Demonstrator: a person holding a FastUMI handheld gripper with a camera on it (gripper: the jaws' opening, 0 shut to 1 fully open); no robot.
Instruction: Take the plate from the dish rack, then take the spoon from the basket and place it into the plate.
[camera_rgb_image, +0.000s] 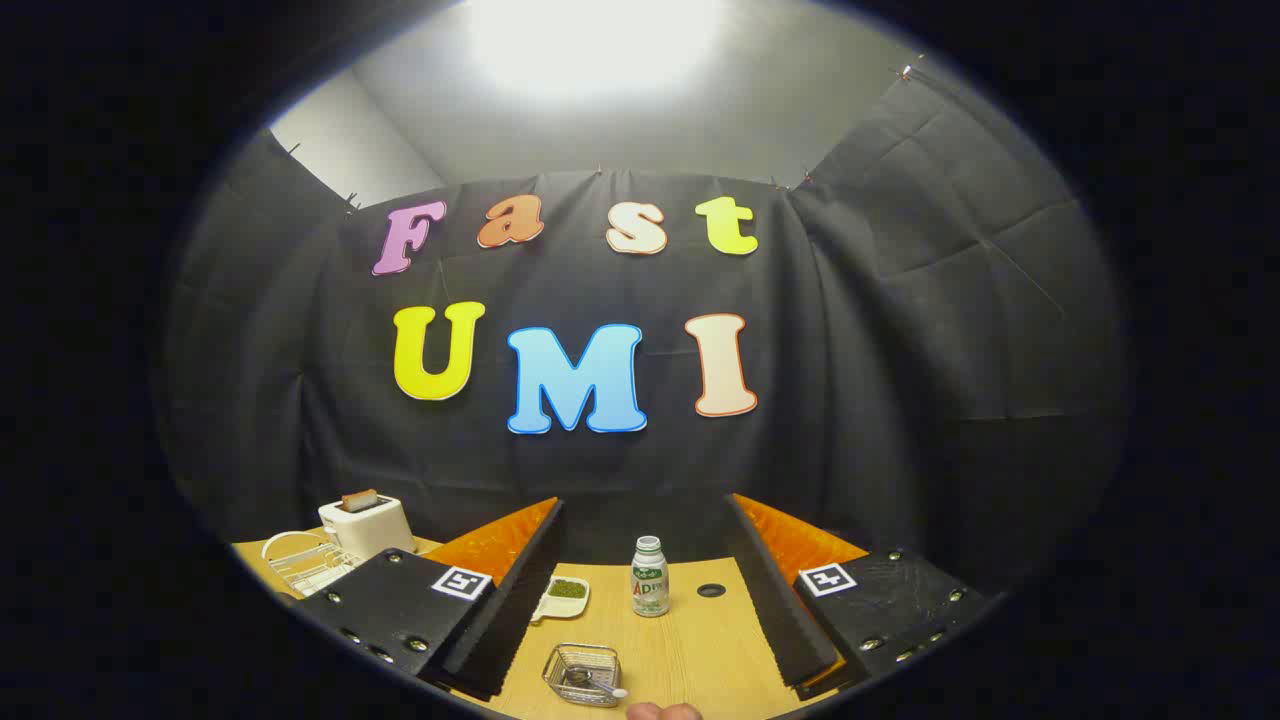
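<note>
the jaws are hanging released, grasping nothing; the rack (305, 562) is sitting far left, so swinging toward it is risking knocking the bottle (650, 577).

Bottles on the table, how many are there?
1. The bottle stands upright on the table, ahead of the open gripper, beyond the basket. Others may be hidden behind the fingers.

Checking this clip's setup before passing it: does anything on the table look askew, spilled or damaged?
Nothing stands out. The white plastic bottle stands upright, the spoon lies inside the small wire basket, and the white wire dish rack sits level. The gripper fingers are open, holding nothing.
</note>
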